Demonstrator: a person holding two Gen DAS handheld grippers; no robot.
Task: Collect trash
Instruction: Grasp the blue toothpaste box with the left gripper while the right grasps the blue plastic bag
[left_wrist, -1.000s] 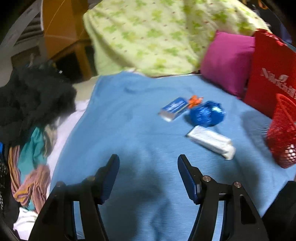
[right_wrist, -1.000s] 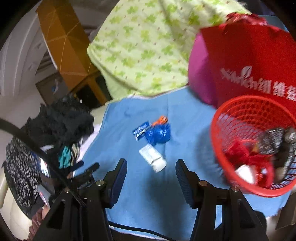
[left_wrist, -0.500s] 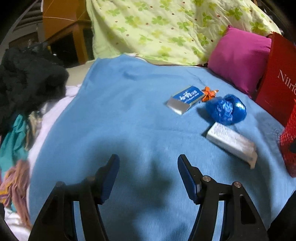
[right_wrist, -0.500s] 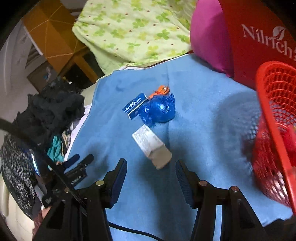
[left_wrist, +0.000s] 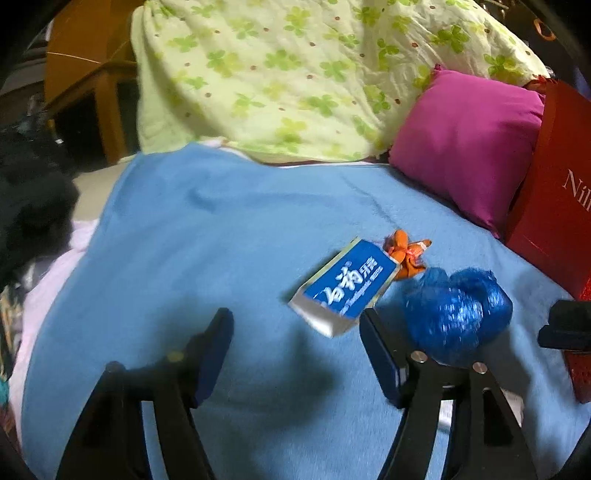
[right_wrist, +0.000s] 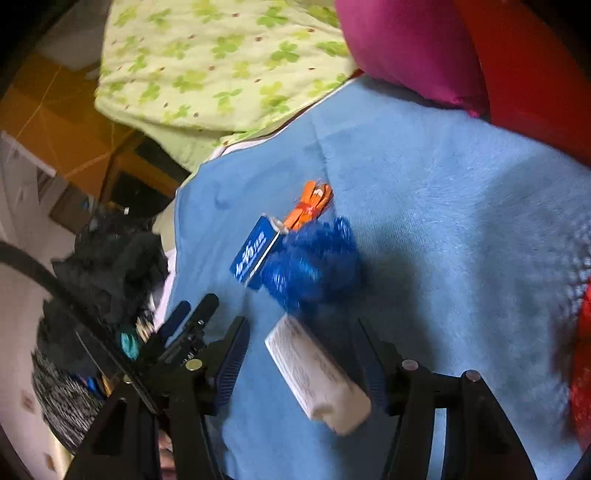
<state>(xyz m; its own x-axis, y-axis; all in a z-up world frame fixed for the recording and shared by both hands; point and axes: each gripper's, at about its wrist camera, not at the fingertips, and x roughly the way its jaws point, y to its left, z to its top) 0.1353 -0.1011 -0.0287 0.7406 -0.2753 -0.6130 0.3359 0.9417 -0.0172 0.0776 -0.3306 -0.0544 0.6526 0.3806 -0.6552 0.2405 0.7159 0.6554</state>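
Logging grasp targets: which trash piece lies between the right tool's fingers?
The white box, alone between the open fingers; the blue box lies farther off.

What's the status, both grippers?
Left gripper open, empty, short of blue box. Right gripper open, straddling white box, not closed. Blue wad and orange wrapper lie just beyond.

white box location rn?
In the right wrist view the white box lies on the blue blanket between the open right claw fingers, just in front of the crumpled blue bag.
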